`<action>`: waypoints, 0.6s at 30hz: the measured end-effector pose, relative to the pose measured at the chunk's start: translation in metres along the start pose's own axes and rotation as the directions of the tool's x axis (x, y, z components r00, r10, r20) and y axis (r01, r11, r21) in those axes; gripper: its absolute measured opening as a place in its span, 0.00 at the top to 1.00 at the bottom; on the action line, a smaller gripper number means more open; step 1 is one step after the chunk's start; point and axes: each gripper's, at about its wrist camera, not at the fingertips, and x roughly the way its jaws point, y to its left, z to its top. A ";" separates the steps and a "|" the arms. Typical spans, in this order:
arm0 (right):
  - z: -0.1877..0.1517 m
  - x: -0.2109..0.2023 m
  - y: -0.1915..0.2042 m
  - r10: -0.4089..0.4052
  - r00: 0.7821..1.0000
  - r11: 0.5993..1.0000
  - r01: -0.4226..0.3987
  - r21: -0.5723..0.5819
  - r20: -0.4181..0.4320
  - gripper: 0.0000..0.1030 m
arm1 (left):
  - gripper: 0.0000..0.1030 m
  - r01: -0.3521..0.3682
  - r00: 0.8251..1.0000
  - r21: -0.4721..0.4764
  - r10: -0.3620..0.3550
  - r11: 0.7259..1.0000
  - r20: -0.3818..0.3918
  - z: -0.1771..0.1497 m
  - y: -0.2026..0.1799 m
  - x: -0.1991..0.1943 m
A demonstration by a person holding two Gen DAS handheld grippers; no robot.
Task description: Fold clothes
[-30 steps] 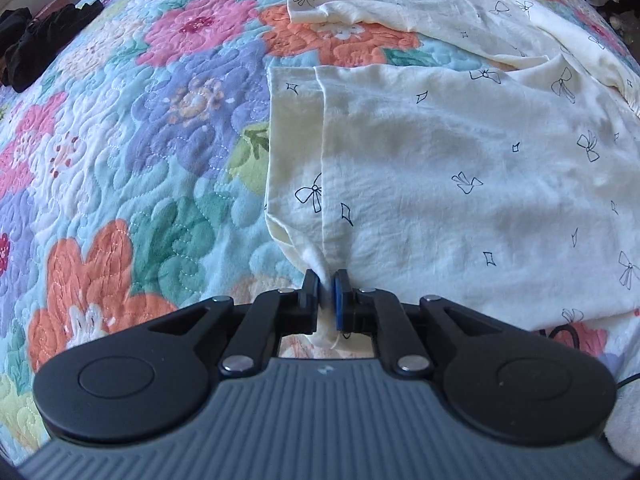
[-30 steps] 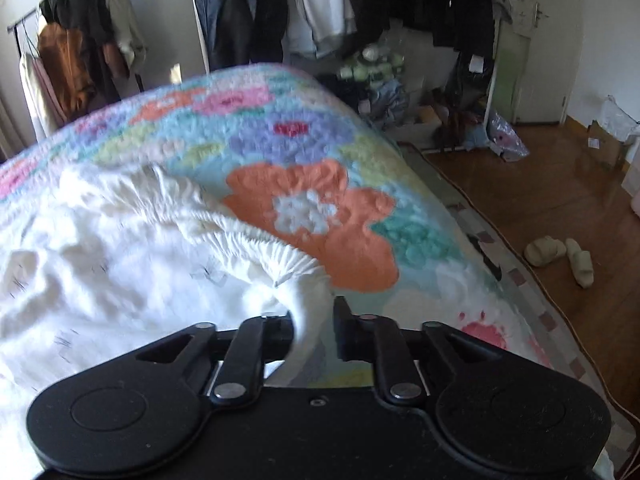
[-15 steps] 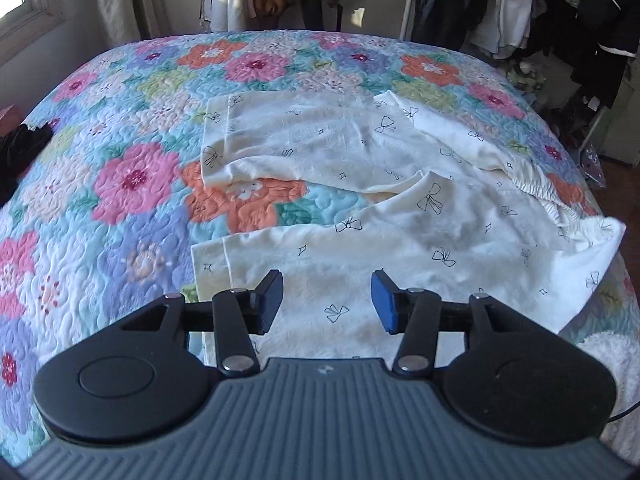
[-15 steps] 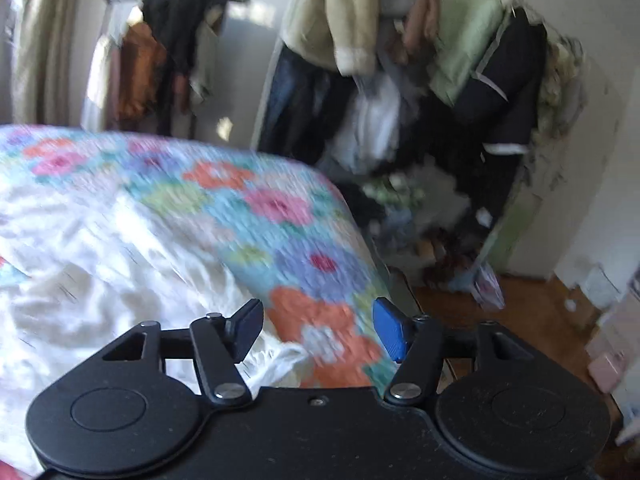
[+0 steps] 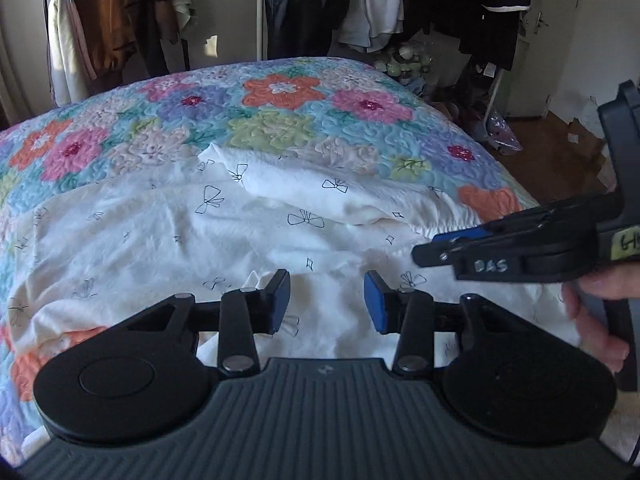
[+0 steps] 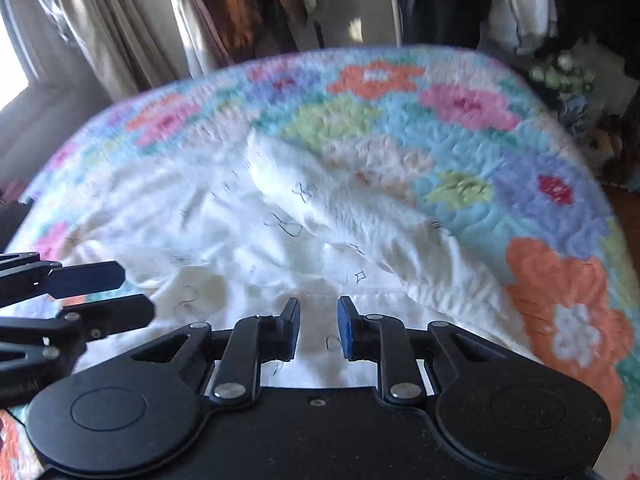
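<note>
A cream garment with small black bow prints (image 5: pixel 224 236) lies spread and rumpled on the floral quilt (image 5: pixel 280 92); it also shows in the right wrist view (image 6: pixel 280 240). My left gripper (image 5: pixel 326 306) is open and empty, just above the garment's near part. My right gripper (image 6: pixel 319 328) is open with a narrower gap, empty, also above the near part of the garment. In the left wrist view the right gripper (image 5: pixel 452 246) comes in from the right, held by a hand. In the right wrist view the left gripper's fingers (image 6: pixel 88 280) show at the left edge.
Clothes hang on a rack (image 5: pixel 320 0) behind the bed. A door (image 5: pixel 536 40) and wooden floor (image 5: pixel 560 140) lie to the right, past the bed edge. Curtains (image 6: pixel 80 40) hang at the left.
One second ago both grippers were shut on the garment's edges. They let go, opened and lifted. Now both hover side by side over the garment's near part; the right jaws have narrowed.
</note>
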 end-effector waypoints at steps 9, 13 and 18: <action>0.017 0.047 -0.007 -0.133 0.989 0.983 0.140 -0.121 0.069 0.75 | 0.61 0.006 0.994 -0.024 -0.009 1.000 -0.113 0.010 0.026 0.083; 0.027 0.048 -0.014 -0.215 0.943 0.949 0.263 -0.175 0.254 0.75 | 0.60 0.017 0.991 -0.063 -0.025 0.998 -0.131 0.013 0.040 0.102; 0.046 0.066 -0.028 -0.305 0.907 0.890 0.380 -0.251 0.291 0.75 | 0.59 0.010 0.989 -0.091 -0.024 0.996 -0.145 0.012 0.052 0.114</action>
